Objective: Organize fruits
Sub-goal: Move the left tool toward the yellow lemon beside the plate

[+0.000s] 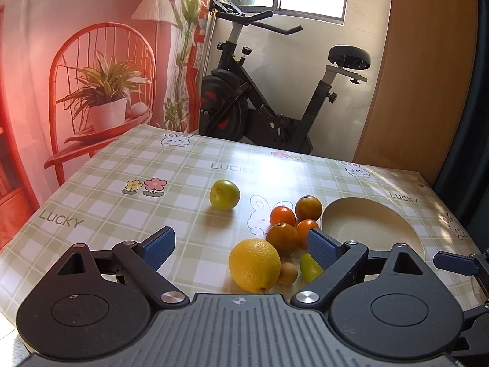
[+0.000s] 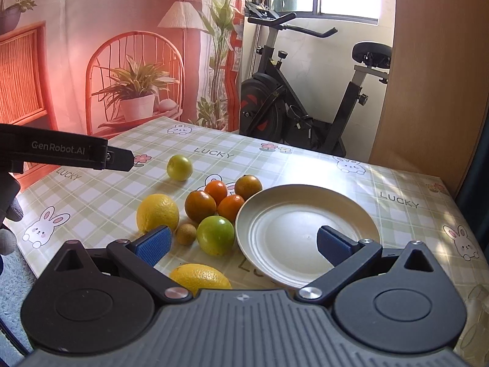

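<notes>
Left gripper (image 1: pixel 241 246): jaws wide apart, nothing between the pads. Right gripper (image 2: pixel 243 241): likewise. Fruits cluster just left of the cream plate (image 2: pixel 305 214). Green citrus (image 1: pixel 308 267) half hidden by a finger; second lemon (image 2: pixel 198 278), cut off, shows in the right view only.

A: Fruit positions?
B: Four oranges (image 2: pixel 224 199) clustered touching the cream plate (image 2: pixel 305 211); green lime (image 2: pixel 215 235), small brown fruit (image 2: pixel 185 233), two lemons (image 2: pixel 157 212) beside; one green fruit (image 2: pixel 179 167) apart
</notes>
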Motion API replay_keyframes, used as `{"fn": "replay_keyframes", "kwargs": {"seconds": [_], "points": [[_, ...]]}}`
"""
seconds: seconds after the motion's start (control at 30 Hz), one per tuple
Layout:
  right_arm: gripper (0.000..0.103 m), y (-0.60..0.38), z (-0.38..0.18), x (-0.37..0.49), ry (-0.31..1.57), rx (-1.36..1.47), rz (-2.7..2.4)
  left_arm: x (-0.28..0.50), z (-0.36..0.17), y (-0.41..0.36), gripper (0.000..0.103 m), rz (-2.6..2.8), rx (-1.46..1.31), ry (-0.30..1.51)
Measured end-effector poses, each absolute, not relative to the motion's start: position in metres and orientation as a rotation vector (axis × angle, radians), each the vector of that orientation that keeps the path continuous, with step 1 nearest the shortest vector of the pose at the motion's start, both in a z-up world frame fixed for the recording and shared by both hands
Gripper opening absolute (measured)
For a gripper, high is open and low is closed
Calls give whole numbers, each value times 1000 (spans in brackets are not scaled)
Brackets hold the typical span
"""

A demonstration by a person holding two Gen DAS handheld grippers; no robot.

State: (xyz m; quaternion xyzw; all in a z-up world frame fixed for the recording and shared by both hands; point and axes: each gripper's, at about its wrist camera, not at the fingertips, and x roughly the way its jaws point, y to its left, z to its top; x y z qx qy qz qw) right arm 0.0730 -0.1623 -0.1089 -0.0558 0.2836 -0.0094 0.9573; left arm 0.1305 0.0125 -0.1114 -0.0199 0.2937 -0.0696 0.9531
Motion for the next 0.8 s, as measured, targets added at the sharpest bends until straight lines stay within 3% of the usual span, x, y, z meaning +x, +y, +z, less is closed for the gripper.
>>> {"fn": "replay_keyframes", "kwargs": {"seconds": [0.47, 0.8], "points": [[103, -171, -138, 67, 684, -80, 45, 125, -128, -7, 92, -138, 34, 678], [93, -168, -141, 67, 707, -71, 84, 124, -131, -2, 87, -175, -13, 686]]}}
